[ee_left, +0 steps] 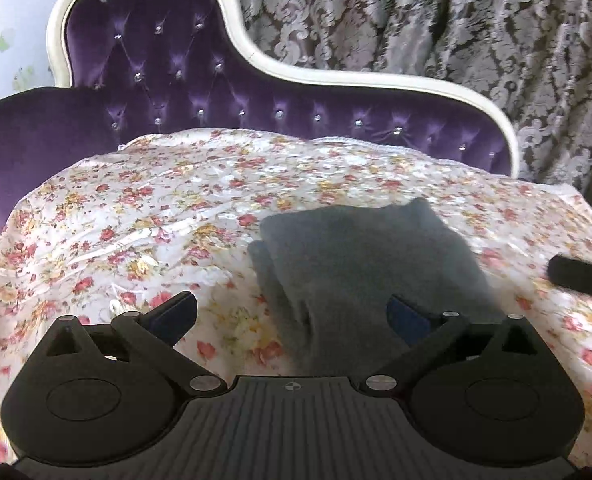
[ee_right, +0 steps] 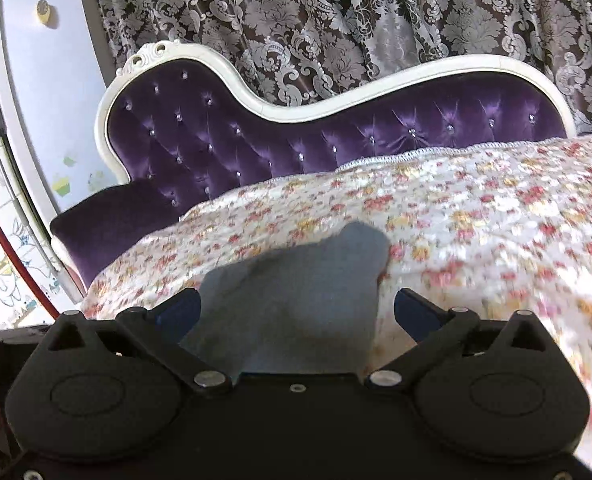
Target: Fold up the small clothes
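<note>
A small grey garment [ee_left: 360, 272] lies folded into a rough square on the floral sheet [ee_left: 135, 216]. My left gripper [ee_left: 291, 312] is open, its near edge of the cloth between the spread fingers, nothing held. My right gripper [ee_right: 296, 308] is open too, with the grey garment [ee_right: 296, 300] lying between and ahead of its fingers; whether the fingers touch the cloth I cannot tell. The right gripper's black finger [ee_left: 580, 278] shows at the right edge of the left wrist view, beside the garment.
A purple tufted headboard [ee_left: 167, 76] with a white frame rises behind the sheet. Patterned brown and silver curtains [ee_left: 436, 20] hang behind it. A white wall with stickers [ee_right: 39, 120] stands at the left. The sheet drops off at its left edge [ee_right: 107, 280].
</note>
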Demonstrator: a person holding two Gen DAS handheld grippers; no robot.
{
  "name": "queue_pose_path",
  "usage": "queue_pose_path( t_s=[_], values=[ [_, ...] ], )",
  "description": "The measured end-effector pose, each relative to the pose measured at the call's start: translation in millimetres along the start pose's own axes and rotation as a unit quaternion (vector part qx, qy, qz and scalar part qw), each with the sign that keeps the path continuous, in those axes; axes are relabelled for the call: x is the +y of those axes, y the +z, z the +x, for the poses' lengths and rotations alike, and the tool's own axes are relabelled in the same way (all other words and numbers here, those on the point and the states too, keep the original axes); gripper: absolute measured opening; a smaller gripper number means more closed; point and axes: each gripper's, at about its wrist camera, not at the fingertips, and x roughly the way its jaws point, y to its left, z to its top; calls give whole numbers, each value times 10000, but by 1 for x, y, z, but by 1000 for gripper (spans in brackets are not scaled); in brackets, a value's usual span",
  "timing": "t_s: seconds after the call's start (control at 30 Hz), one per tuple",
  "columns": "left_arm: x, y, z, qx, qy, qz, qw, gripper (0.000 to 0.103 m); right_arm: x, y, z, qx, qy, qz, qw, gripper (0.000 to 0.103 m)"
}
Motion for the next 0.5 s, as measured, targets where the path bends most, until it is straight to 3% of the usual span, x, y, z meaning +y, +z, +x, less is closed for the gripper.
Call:
queue_pose_path(
  t_s=[0.23, 0.5],
  values=[
    [-13, -16, -26, 61, -326, 26, 9994, 103, 20, -25, -22, 217, -101, -48, 9997, 103],
    [-23, -27, -45, 248, 466, 226, 9983, 102, 31, -45, -38, 475, -237, -104, 9985, 103]
  ],
)
